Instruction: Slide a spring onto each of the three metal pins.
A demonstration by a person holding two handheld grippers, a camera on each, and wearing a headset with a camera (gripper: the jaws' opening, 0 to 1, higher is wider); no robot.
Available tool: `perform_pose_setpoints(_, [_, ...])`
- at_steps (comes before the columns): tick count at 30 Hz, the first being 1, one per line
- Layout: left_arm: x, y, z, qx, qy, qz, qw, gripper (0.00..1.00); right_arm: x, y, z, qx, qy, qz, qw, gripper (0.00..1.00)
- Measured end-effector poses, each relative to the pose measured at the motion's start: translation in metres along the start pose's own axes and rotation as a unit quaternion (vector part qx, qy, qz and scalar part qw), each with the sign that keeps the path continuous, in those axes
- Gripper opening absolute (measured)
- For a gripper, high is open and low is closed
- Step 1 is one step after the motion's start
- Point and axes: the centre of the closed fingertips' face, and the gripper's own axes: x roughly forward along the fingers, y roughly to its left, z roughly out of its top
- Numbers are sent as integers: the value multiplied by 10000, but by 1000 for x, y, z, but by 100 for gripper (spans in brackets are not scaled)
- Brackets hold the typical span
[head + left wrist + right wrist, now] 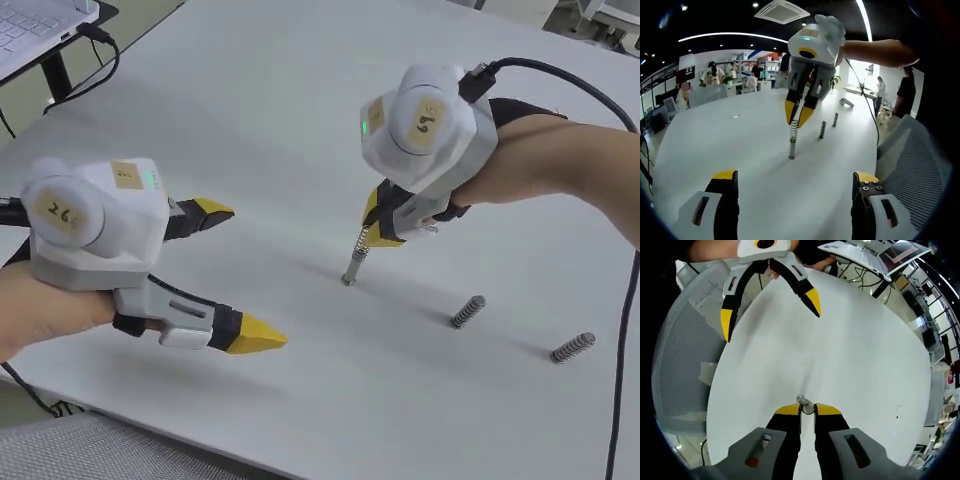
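On a white table (250,90), the right gripper (378,238) pinches the top of a spring (357,250). The coil is threaded partway down an upright metal pin (348,278) near the centre of the head view. At 4 o'clock from it stand a second pin (467,312) and a third pin (572,347), each sleeved in a spring. At 9 o'clock, the left gripper (238,273) has its tongs spread wide apart.
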Motion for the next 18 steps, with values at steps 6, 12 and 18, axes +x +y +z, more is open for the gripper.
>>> perform_pose_setpoints(6, [0,1,0,-11,5,0,10000,91,1,0,-1,3,26,33,10000,6])
perform_pose_setpoints(12, [1,2,-1,-15,19,-2,10000,91,4,2,-3,0,71,67,10000,7])
perform_pose_setpoints(18, [2,2,-1,-30,13,-8,10000,91,8,2,-3,10,86,125,9999,6])
